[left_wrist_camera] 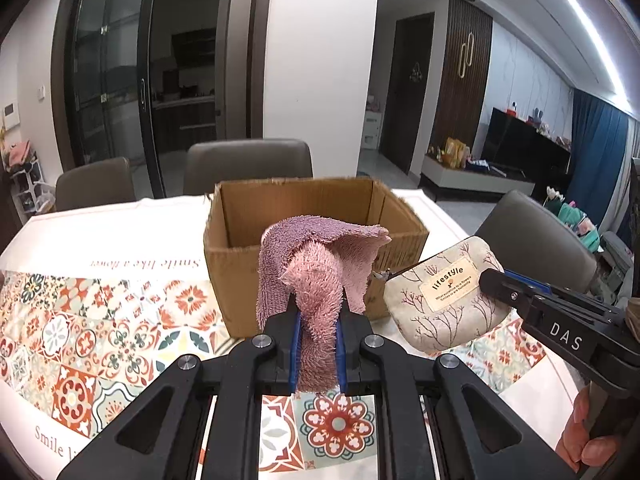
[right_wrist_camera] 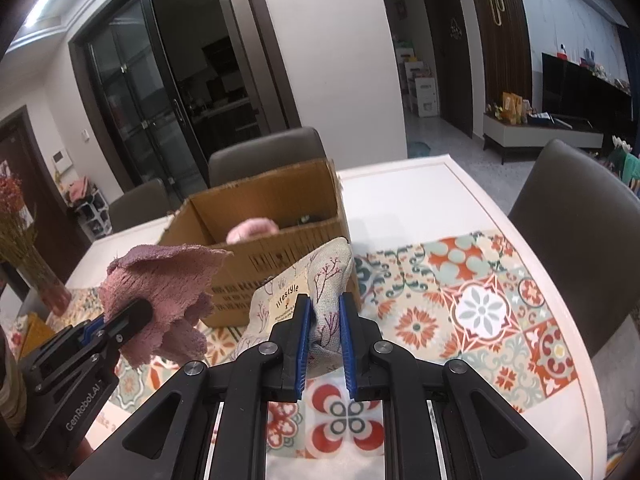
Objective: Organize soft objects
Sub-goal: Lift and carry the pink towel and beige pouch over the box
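Pink terry cloth [left_wrist_camera: 316,280] clenched in my left gripper [left_wrist_camera: 317,344], lifted off patterned tablecloth [left_wrist_camera: 80,332], just before cardboard box [left_wrist_camera: 240,220]. Floral "lifestyle" pouch [right_wrist_camera: 320,292] pinched in my right gripper [right_wrist_camera: 324,340], beside cloth, near box front. Pink item [right_wrist_camera: 252,229] inside box.
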